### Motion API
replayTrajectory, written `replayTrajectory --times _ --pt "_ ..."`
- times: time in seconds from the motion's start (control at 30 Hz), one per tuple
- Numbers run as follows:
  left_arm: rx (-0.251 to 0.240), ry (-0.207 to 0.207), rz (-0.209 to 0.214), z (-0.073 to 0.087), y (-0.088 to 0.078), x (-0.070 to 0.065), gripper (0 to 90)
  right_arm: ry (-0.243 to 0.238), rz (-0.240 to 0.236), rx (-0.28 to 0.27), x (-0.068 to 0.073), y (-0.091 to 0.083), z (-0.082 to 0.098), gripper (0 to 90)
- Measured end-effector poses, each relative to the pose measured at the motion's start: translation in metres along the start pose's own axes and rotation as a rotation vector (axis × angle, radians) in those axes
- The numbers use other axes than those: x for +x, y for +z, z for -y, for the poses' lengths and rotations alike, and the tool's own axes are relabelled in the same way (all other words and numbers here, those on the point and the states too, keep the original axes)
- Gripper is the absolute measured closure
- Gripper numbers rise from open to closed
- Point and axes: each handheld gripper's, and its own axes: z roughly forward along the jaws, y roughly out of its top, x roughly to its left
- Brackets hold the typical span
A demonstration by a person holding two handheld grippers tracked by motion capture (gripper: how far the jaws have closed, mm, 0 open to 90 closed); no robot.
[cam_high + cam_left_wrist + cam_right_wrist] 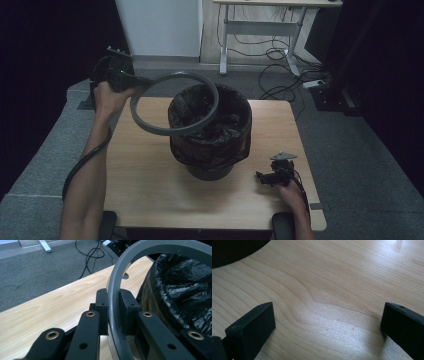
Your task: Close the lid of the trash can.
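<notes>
**Left tongs clamped on the grey ring, right tongs wide open**

Our left gripper (131,84) grips the grey ring (175,103) at its near-left edge; in the left gripper view the two black jaws press on either side of the ring's band (115,315), pinched nearly together. We hold the ring tilted in the air, its far side over the mouth of the bin (210,131), which is lined with a black bag (180,285) and stands in the middle of the wooden table (145,190). The ring does not sit on the rim.

Our right gripper (272,176) rests low near the table's right front corner, well apart from the bin. Its jaws stand wide apart with nothing but bare wood (324,302) between them.
</notes>
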Motion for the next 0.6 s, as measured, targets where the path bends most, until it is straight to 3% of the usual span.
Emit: replayTrajectory --times 0.6 --pt "0.0 0.051 0.041 -0.018 0.039 -0.033 77.9 0.0 0.0 0.0 0.0 0.0 0.0 0.0"
